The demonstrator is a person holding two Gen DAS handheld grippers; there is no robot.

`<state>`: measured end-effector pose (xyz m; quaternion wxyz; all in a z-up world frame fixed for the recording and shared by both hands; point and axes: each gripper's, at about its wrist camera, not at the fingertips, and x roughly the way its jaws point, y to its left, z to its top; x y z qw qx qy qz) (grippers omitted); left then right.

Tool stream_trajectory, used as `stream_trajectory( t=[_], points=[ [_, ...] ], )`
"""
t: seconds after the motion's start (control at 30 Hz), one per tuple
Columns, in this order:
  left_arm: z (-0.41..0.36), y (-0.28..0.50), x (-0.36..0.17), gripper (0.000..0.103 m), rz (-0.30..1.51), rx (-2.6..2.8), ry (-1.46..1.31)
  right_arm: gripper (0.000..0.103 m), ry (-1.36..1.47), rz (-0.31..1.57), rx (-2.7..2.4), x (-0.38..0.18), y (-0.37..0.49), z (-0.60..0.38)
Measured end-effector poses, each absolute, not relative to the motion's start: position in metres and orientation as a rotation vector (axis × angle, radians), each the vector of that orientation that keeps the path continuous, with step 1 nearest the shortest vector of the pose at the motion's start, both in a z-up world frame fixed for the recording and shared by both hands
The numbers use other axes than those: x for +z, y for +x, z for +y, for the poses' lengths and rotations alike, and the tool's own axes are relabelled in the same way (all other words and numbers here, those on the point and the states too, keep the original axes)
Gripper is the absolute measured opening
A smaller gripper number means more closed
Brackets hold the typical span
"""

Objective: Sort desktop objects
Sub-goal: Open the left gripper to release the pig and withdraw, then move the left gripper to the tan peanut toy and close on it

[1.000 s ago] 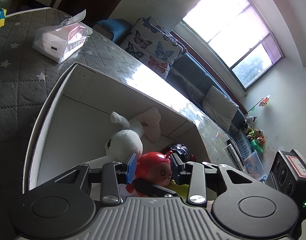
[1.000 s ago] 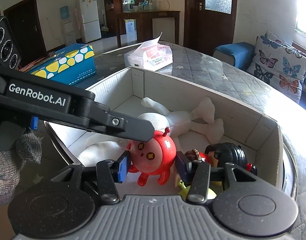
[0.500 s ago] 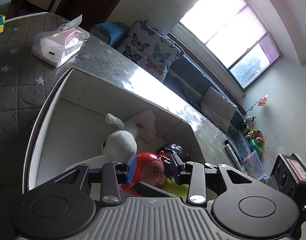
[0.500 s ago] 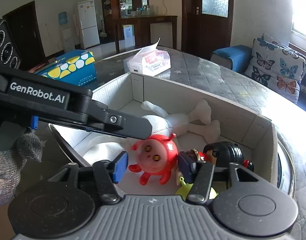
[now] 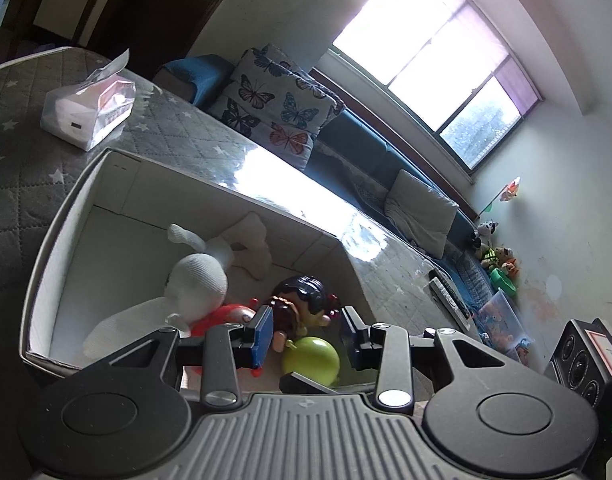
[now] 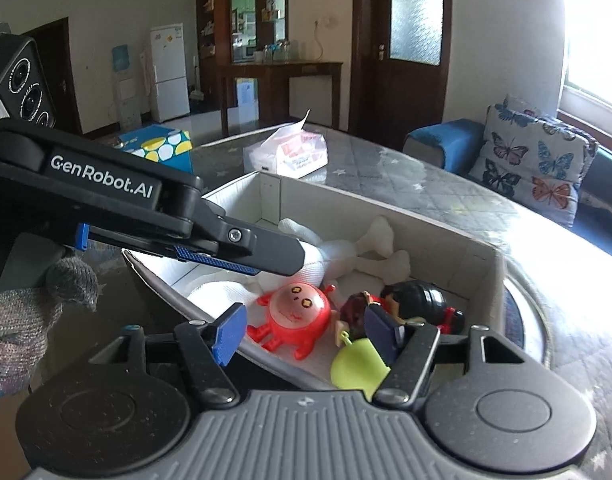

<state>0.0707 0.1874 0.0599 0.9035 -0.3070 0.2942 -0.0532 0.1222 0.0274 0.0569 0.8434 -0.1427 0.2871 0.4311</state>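
Note:
A white cardboard box (image 6: pixel 481 264) sits on the grey quilted table. In it lie a white plush rabbit (image 6: pixel 369 248), a red round toy (image 6: pixel 296 312), a dark-haired doll (image 6: pixel 413 296) and a green toy (image 6: pixel 355 364). My right gripper (image 6: pixel 306 332) hangs over the box's near edge. Its jaws are opening and nothing is between them; the red toy lies loose just beyond the fingertips. My left gripper (image 5: pixel 306 336) is open over the box (image 5: pixel 66 216), with the doll (image 5: pixel 302 296), the green toy (image 5: pixel 311 360) and the red toy (image 5: pixel 226 314) below it, untouched. The rabbit (image 5: pixel 200 280) lies further in.
A tissue pack (image 6: pixel 290 156) and a blue box with yellow spots (image 6: pixel 162 150) stand on the table behind the white box. A gloved hand (image 6: pixel 26 320) holds the left gripper's handle. A sofa with a butterfly cushion (image 5: pixel 274 100) runs along the table's far side.
The right jaws have spread and let go of the red toy, which now lies on the box floor. Both grippers have drawn back and up a little from the box.

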Motion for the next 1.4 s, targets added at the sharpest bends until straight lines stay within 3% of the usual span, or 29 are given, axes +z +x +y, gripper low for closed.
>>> stream_trajectory(
  t=[0.23, 0.3, 0.83, 1.4],
  points=[
    [0.155, 0.065, 0.064, 0.039, 0.620, -0.159, -0.578, 0.077, -0.275, 0.563, 0.855, 0.065, 0.103, -0.008],
    [0.144, 0.064, 0.064, 0.039, 0.628, -0.174, -0.559, 0.084, -0.274, 0.545, 0.835, 0.065, 0.097, -0.018],
    [0.044, 0.081, 0.053, 0.039, 0.712, -0.374, -0.442, 0.084, -0.239, 0.536, 0.606, 0.050, 0.064, -0.116],
    [-0.016, 0.134, 0.032, 0.039, 0.787, -0.482, -0.469, 0.083, -0.179, 0.612, 0.396, 0.017, 0.116, -0.191]
  ],
)
